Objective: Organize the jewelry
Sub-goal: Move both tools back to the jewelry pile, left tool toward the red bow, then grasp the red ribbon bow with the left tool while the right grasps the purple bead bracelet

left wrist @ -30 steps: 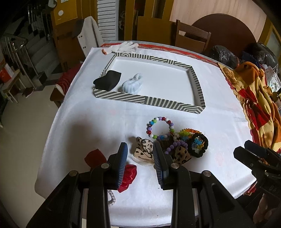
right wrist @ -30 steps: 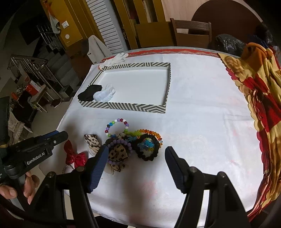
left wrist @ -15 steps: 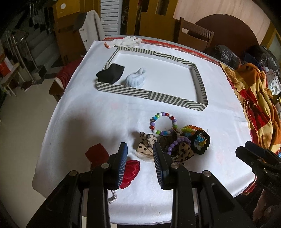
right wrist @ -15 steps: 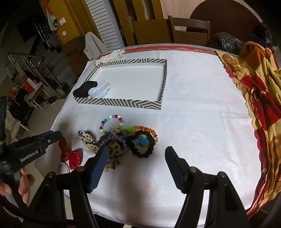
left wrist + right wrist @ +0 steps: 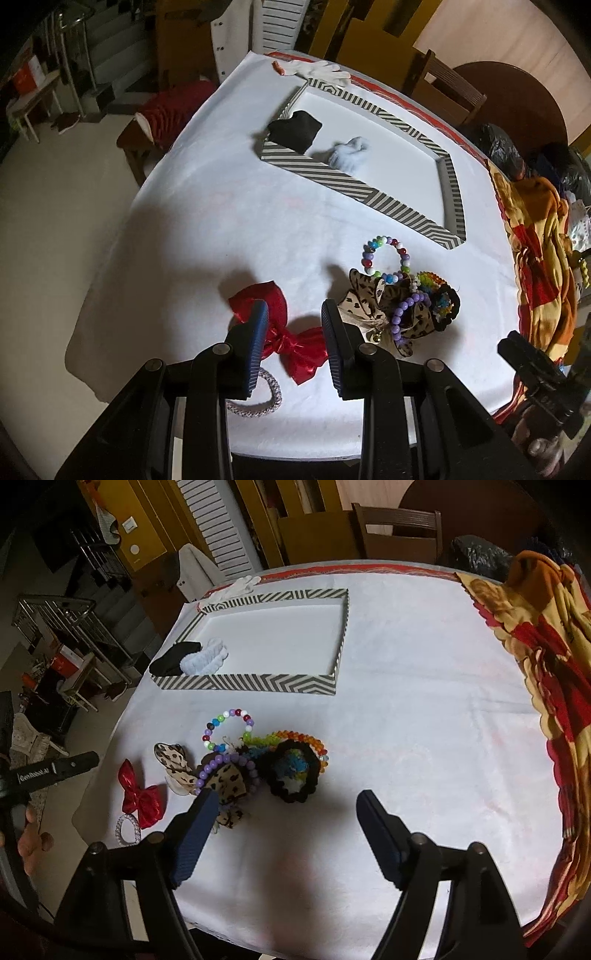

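The red bow lies flat on the white tablecloth, directly below and between the fingers of the left gripper, whose jaws stand apart with nothing pressed between the pads. Its long axis runs slantwise across the gap: one lobe reaches up past the left finger, the other down toward the right finger, with the knot about midway. Just beneath the left finger sits a silvery elastic ring, touching or nearly touching the bow. To the right of this gripper lies the tangled heap: a leopard-print bow, a purple bead bracelet and a black scrunchie. Farther ahead stands the striped tray, already holding a black scrunchie and a pale one.

The right gripper hovers over the heap, its jaws opening, nothing between them.

The likely risks: closing on one satin lobe instead of the knot, so the bow slips; or the left finger snagging the elastic ring and dragging it along. The tablecloth could also pinch up.
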Motion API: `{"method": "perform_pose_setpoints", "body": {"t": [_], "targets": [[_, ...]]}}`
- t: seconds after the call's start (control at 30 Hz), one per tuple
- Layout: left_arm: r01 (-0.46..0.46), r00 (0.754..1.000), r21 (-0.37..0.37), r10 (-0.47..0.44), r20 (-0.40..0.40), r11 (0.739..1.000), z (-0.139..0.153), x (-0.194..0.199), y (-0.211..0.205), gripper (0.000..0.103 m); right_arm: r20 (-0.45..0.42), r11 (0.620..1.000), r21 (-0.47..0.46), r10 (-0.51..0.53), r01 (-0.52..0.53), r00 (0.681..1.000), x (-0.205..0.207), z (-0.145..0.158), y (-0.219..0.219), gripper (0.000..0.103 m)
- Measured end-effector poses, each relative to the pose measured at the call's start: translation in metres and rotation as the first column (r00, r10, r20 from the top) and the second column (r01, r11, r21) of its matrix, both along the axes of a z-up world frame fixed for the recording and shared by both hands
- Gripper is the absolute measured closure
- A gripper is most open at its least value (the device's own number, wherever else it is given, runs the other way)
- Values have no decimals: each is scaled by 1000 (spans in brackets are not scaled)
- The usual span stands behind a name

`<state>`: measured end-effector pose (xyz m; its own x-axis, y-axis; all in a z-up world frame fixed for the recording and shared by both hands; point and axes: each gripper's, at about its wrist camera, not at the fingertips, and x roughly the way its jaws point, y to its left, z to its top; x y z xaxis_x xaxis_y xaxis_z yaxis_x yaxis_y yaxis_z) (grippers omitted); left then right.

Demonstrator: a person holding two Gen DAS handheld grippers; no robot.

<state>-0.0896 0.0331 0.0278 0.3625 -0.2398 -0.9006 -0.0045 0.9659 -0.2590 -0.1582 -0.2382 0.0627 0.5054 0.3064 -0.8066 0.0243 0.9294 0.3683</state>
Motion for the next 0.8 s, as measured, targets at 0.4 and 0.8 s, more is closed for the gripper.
{"method": "perform_pose_setpoints", "body": {"t": [0.4,0.8], "targets": [[-50,992,-132,34,-119,990,-35,-1,19,71,-15,991,9,135,-134,991,2,-16,31,23],[11,991,-55,-18,-133,998,-67,0,3,68,-51,981,49,191,-189,980,15,-40,61,25]]}}
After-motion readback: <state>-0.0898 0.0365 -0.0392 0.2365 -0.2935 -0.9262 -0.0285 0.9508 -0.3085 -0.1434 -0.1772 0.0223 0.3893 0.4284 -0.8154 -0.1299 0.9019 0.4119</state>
